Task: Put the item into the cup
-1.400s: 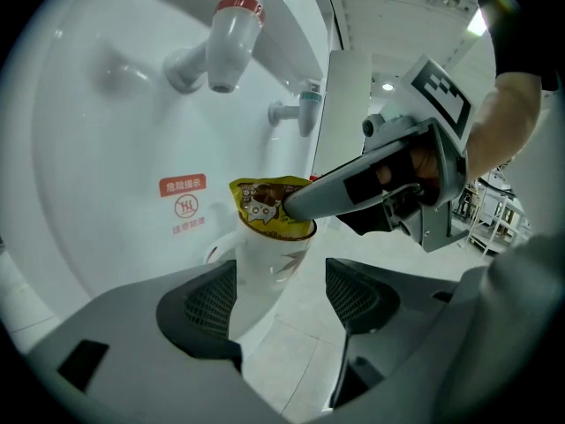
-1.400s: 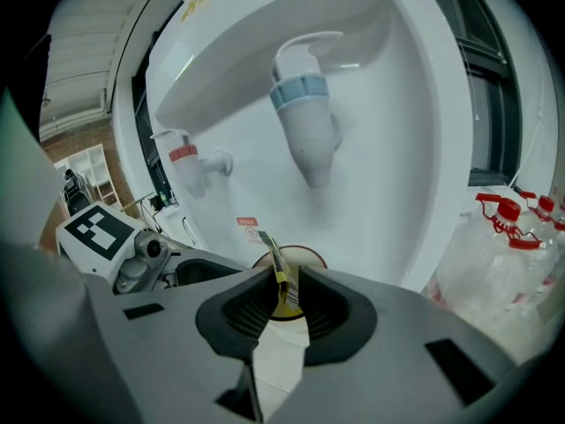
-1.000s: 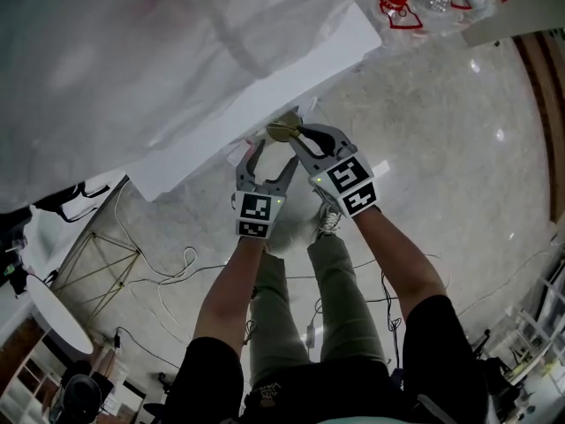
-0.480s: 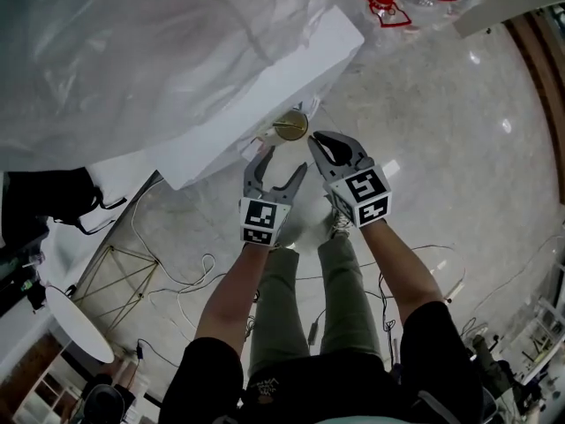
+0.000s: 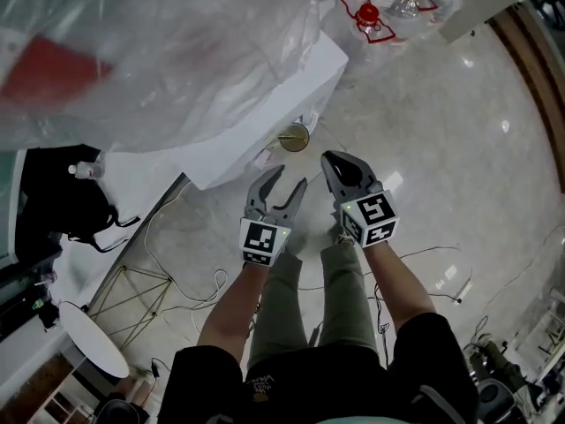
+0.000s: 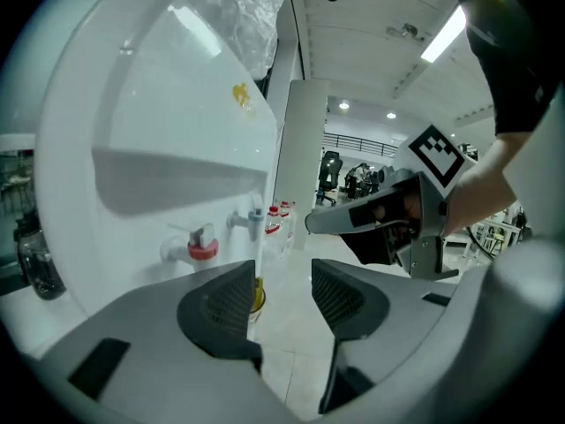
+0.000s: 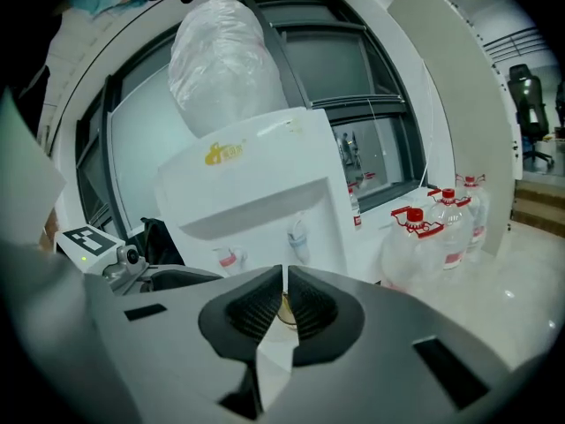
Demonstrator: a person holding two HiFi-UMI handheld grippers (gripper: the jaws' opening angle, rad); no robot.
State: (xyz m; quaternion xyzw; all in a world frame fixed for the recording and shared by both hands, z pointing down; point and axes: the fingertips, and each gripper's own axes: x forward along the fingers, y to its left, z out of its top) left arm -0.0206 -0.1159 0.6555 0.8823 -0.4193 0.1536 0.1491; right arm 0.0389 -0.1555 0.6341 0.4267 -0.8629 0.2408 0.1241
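A small cup [image 5: 294,136] with yellowish contents stands under the taps of a white water dispenser [image 5: 265,104]. Whether an item lies in the cup I cannot tell. My left gripper [image 5: 287,179] hangs a short way in front of the cup; its jaws are closing and nothing is between them. The left gripper view shows the cup [image 6: 255,297] as a sliver beside the left jaw of that gripper [image 6: 282,294]. My right gripper [image 5: 334,157] is shut to a thin slit, with no held thing visible. The cup [image 7: 282,309] peeks through the slit of that gripper [image 7: 284,281].
A red tap [image 6: 201,244] and a blue tap [image 6: 250,222] jut from the dispenser front. A clear plastic bag [image 5: 159,42] covers its top. Water bottles [image 5: 388,7] with red caps stand behind. A black bag [image 5: 62,201], floor cables [image 5: 177,254] and a round white table [image 5: 84,343] lie left.
Both grippers have drawn back from the cup toward the person. The right gripper was at the cup's rim a second ago and now stands clear of it.
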